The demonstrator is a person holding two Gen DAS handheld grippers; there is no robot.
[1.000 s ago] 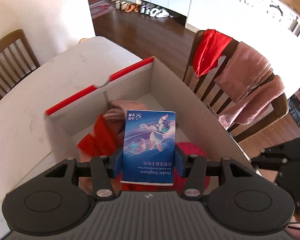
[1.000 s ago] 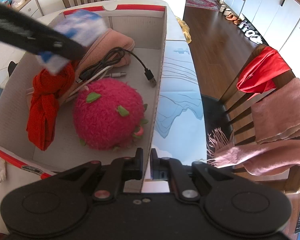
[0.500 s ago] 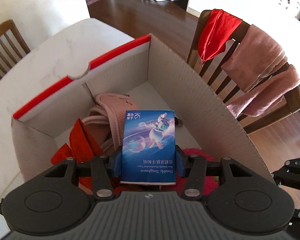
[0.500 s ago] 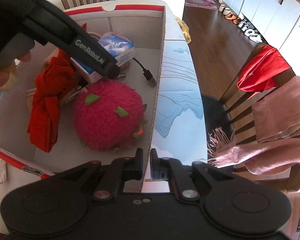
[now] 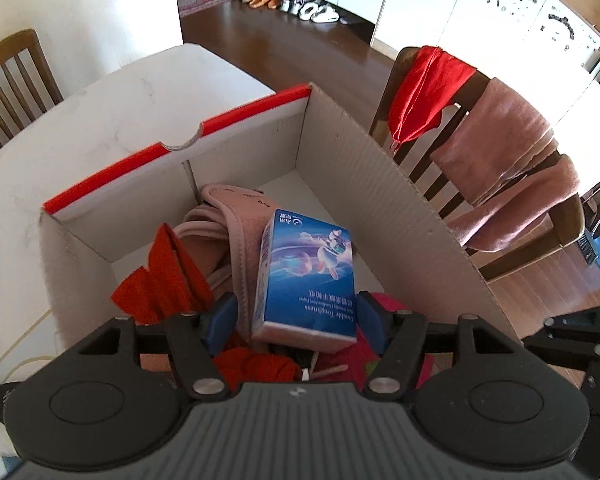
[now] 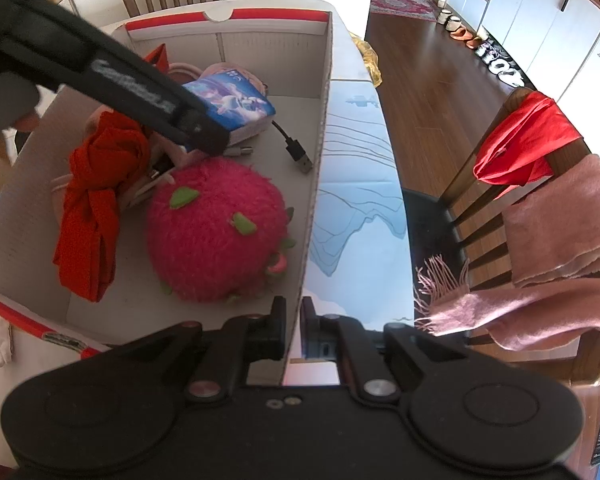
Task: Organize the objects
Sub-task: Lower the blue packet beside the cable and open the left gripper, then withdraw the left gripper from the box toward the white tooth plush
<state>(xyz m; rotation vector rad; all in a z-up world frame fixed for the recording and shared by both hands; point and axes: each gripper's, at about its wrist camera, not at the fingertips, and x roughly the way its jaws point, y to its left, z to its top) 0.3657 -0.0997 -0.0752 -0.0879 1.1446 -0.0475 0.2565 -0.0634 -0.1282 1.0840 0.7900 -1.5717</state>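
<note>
The cardboard box (image 5: 380, 184) stands on the white table (image 5: 112, 120), and the right gripper (image 6: 294, 320) is closed narrowly on the box's right wall, one finger inside and one outside, so it seems to steady the box. Inside lie the pink plush fruit (image 6: 216, 228), a red cloth (image 6: 96, 200), a pink strap (image 5: 236, 232) and a black cable (image 6: 296, 152). The important change is with the tissue pack (image 5: 308, 276): half a second ago the left gripper (image 5: 296, 316) squeezed it between the blue pads (image 5: 220, 316), but now the jaws stand wide and both pads are apart from the pack. The pack leans tilted on the pink strap and the cloth, near the middle of the box, beside the plush fruit. I judge this item is placed, so the left gripper should go up and look for the next object.
</note>
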